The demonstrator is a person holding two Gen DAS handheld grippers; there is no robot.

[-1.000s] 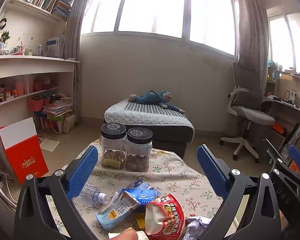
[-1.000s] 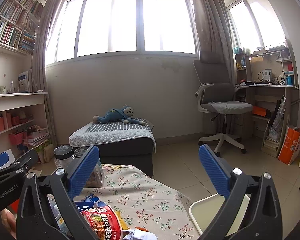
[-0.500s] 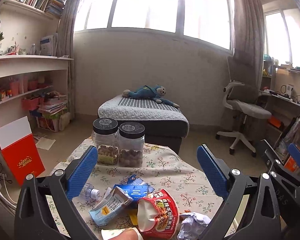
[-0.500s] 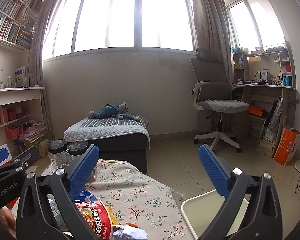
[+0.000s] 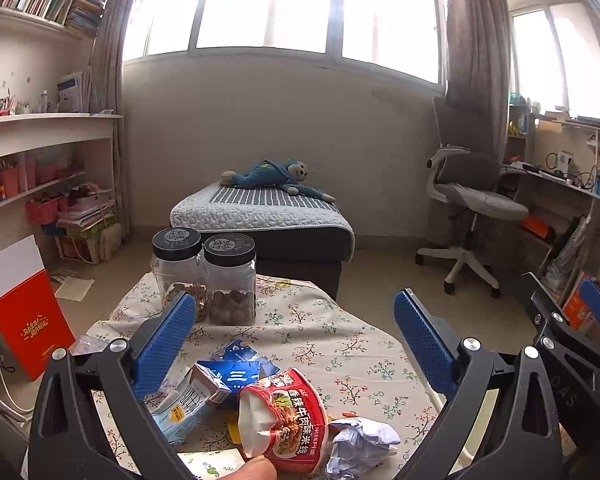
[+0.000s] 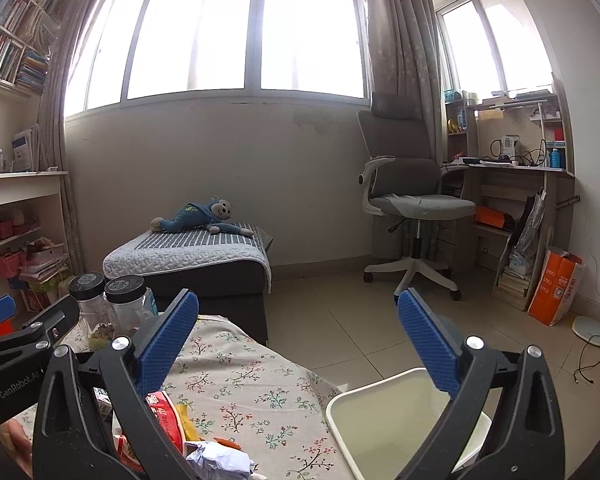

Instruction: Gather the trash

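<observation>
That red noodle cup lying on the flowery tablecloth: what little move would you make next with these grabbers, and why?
Probably lower the left gripper onto the red noodle cup. Its fingers are spread wide and hold nothing, and the cup lies tipped over right below them amid cartons and crumpled paper. The white bin waits beside the table, under the open right gripper.

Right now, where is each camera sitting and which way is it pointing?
Left wrist: on the left claw, above the floral table, facing the bed; open blue fingers, a fingertip and the right claw show.
Right wrist: on the right claw, at the table's right edge over the white bin; the left claw shows.
Shared: red noodle cup, crumpled paper, jars.
</observation>
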